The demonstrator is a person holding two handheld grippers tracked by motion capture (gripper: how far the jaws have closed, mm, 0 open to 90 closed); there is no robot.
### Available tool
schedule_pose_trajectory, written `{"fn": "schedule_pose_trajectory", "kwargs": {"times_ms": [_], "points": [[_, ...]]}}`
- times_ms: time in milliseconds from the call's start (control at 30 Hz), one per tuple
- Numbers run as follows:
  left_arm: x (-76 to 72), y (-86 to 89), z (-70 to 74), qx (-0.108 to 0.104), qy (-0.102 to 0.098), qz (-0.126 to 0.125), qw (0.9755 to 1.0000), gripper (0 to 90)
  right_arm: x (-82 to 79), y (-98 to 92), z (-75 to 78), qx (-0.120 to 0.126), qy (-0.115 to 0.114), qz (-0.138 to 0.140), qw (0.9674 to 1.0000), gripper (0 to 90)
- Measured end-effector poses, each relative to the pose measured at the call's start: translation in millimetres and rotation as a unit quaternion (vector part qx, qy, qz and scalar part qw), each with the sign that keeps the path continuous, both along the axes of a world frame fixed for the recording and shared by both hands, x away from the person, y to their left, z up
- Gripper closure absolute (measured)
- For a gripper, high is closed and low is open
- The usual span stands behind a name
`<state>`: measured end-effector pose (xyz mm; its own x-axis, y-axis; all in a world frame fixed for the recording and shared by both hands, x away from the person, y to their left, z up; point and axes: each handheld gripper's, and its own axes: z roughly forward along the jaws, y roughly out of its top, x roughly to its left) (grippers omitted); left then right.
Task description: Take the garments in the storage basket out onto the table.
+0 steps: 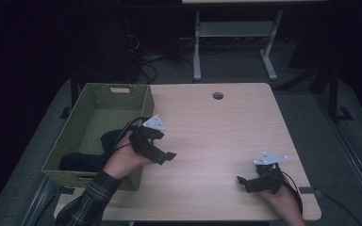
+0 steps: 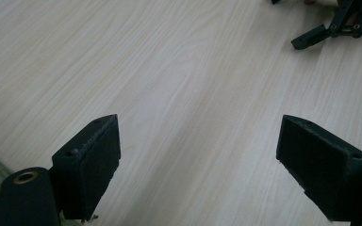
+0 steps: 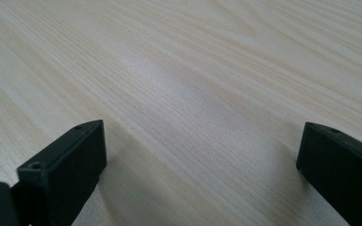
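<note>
A green woven basket (image 1: 122, 96) stands on the left end of the light wooden table (image 1: 217, 132), and a dark cloth (image 1: 86, 160) lies inside it. My left gripper (image 1: 167, 155) hovers just right of the basket's near corner, open, with nothing between its jaws (image 2: 200, 155). My right gripper (image 1: 243, 182) sits low over the table's near right part, open and empty (image 3: 200, 160), pointing left. In the left gripper view the right gripper's fingers (image 2: 311, 37) show at the top right.
A round cable hole (image 1: 218, 95) sits near the table's far edge. Beyond the table stand a white desk frame (image 1: 235, 42) and tangled cables (image 1: 146, 66) on the dark floor. Bare wood lies between the two grippers.
</note>
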<state>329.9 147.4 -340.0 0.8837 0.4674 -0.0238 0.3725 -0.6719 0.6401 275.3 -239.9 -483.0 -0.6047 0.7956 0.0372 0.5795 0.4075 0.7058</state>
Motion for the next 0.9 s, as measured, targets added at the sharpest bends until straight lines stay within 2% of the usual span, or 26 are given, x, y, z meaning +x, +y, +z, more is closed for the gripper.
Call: {"fn": "schedule_pose_trajectory", "kwargs": {"times_ms": [500,900], "points": [[4.3,24.4,13.6,0.012,0.003,0.021,0.9997,14.0,0.0,0.0,0.0,0.0,0.0,0.0,1.0,1.6],[7.6,51.7,21.3,0.018,0.003,0.052,0.9985,14.0,0.0,0.0,0.0,0.0,0.0,0.0,1.0,1.6]]}}
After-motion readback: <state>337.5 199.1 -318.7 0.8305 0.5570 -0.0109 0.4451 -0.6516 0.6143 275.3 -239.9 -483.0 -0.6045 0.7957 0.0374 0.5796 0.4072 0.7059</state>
